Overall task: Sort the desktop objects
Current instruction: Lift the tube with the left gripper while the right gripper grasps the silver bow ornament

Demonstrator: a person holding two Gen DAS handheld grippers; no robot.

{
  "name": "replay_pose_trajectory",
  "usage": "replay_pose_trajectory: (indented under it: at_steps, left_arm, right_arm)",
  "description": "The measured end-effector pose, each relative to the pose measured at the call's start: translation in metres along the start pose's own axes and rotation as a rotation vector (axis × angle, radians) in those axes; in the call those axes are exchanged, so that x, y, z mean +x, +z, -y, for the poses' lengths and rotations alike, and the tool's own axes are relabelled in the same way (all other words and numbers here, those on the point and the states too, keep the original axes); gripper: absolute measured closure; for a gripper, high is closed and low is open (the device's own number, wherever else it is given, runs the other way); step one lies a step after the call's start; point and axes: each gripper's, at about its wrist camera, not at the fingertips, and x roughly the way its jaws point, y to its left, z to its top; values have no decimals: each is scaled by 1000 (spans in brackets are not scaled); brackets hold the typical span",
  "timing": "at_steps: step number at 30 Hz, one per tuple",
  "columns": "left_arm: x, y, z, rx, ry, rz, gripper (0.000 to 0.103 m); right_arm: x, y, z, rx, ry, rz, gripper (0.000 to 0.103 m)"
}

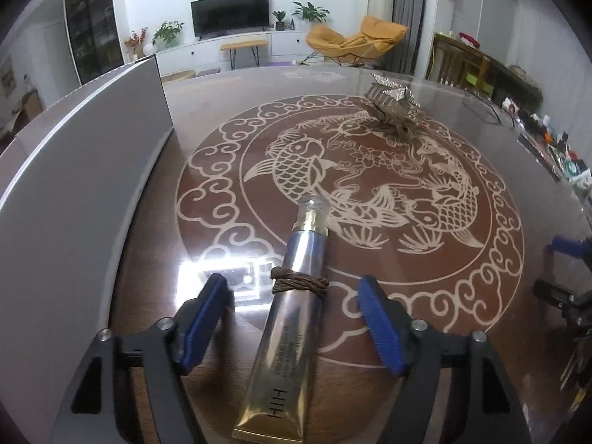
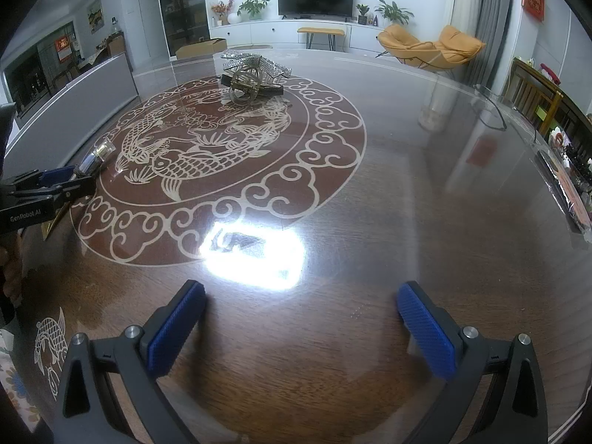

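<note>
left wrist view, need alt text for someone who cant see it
A gold and silver tube with brown cord wound round it lies on the glossy table between the open left gripper pads, untouched. A glittery hair clip pile sits farther back.

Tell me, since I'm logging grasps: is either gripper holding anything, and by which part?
Nothing is held. The left gripper stands open around the tube, pads clear of its sides. The right gripper is open over bare table.

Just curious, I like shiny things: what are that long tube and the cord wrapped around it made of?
The tube looks like soft metallic-foil plastic or thin metal, glossy silver fading to gold, with a flat crimped end and a clear cap. The cord looks like matte brown waxed string or leather; which one is unclear.
</note>
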Motion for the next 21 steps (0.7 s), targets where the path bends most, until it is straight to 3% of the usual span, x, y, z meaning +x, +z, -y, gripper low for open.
replay_pose_trajectory:
  at_steps: [5, 6, 7, 8, 9, 11, 13, 17, 21]
  left_arm:
    - [2, 1, -2, 16, -10, -3, 26]
    - [2, 1, -2, 21, -13, -3, 30]
    - [1, 1, -2, 28, -16, 3, 37]
    - [-1, 1, -1, 37, -19, 13, 60]
    - [-2, 1, 0, 49, -27, 18, 75]
    - [-4, -1, 2, 53, -21, 22, 75]
    - [-8, -4, 2, 34, -34, 24, 75]
    - [-10, -6, -2, -9, -40, 26, 75]
    - [-8, -6, -1, -3, -17, 24, 75]
  right_arm:
    - [0, 0, 0, 0, 0, 0, 0]
    - [0, 0, 0, 0, 0, 0, 0]
    - [0, 0, 0, 0, 0, 0, 0]
    - [0, 0, 0, 0, 0, 0, 0]
    - [-1, 0, 0, 0, 0, 0, 0]
    - [8, 6, -6, -14, 19, -10, 0]
    - [14, 29, -4, -5, 103, -33, 0]
    - [30, 108, -10, 78, 202, 46, 0]
    - [86, 176, -30, 144, 233, -15, 0]
